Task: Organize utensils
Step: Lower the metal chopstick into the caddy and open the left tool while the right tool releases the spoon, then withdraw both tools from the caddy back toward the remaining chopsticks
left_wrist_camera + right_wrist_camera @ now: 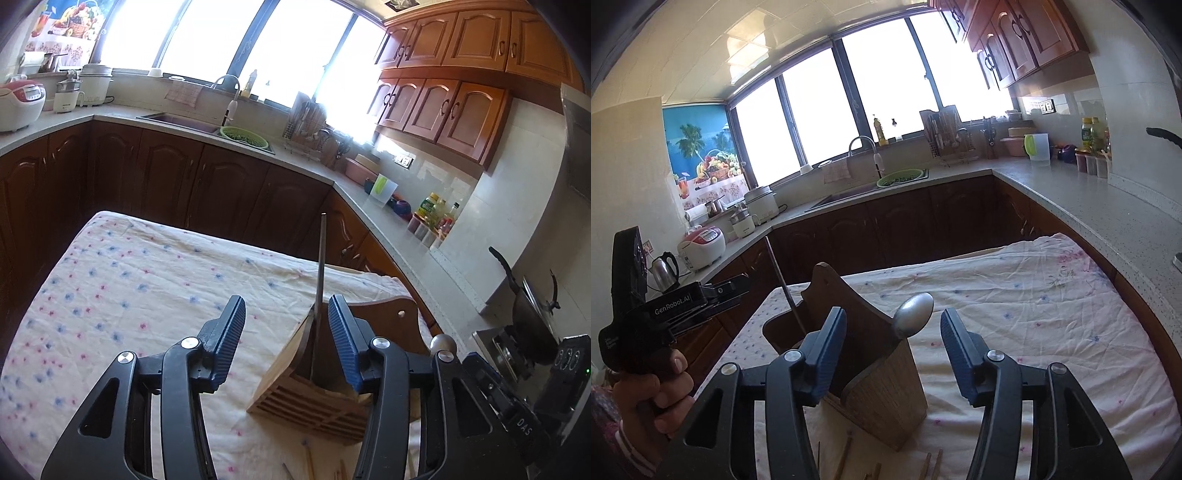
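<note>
A wooden utensil holder (314,398) stands on a table under a floral cloth (129,295). A thin metal utensil handle (320,280) sticks up out of it, between the fingers of my left gripper (286,310), which is open and not touching it. A metal spoon (913,315) stands bowl-up in the holder (879,384). My right gripper (894,321) is open around the spoon, apart from it. The thin handle (783,284) leans at the holder's left. My left gripper's body (676,306) shows at far left, held by a hand.
Wooden chopsticks (931,465) lie on the cloth (1034,314) at the near edge, also in the left wrist view (308,461). A kitchen counter (1071,192) with sink, bottles and appliances wraps behind. A stove with a wok (528,317) is on the right.
</note>
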`<action>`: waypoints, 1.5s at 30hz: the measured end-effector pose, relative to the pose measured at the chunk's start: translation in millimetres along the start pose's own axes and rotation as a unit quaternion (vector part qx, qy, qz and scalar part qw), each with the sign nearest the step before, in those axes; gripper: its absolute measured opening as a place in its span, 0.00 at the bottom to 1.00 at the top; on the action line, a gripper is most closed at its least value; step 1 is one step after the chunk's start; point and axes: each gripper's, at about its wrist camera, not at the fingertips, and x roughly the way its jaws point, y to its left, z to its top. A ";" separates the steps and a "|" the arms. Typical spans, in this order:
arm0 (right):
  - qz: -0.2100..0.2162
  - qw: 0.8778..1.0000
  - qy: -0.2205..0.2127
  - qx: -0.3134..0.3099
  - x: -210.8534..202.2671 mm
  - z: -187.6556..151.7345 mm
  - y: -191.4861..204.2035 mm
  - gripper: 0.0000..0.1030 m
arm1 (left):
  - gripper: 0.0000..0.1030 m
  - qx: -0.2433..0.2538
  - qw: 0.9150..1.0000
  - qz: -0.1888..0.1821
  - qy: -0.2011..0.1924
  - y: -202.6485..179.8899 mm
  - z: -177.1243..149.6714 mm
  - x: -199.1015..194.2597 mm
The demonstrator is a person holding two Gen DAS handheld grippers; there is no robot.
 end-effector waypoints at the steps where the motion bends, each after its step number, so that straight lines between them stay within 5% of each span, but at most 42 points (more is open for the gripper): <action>1: 0.001 1.000 -0.002 0.004 -5.2 -0.6 -0.9 0.60 | 0.53 -0.002 1.000 0.002 0.000 1.3 -2.2 -5.3; 9: 0.000 0.999 -0.023 0.026 -53.3 -14.6 -4.3 0.84 | 0.64 -0.028 0.999 0.018 0.020 17.1 -32.1 -44.5; 29: -0.031 0.996 0.045 0.065 -116.9 -106.1 -23.6 0.86 | 0.65 -0.070 0.991 0.032 0.110 37.7 -134.8 -88.3; 45: -0.043 0.992 0.082 0.081 -110.8 -130.8 -36.5 0.86 | 0.65 -0.052 0.983 0.033 0.172 18.2 -158.3 -67.6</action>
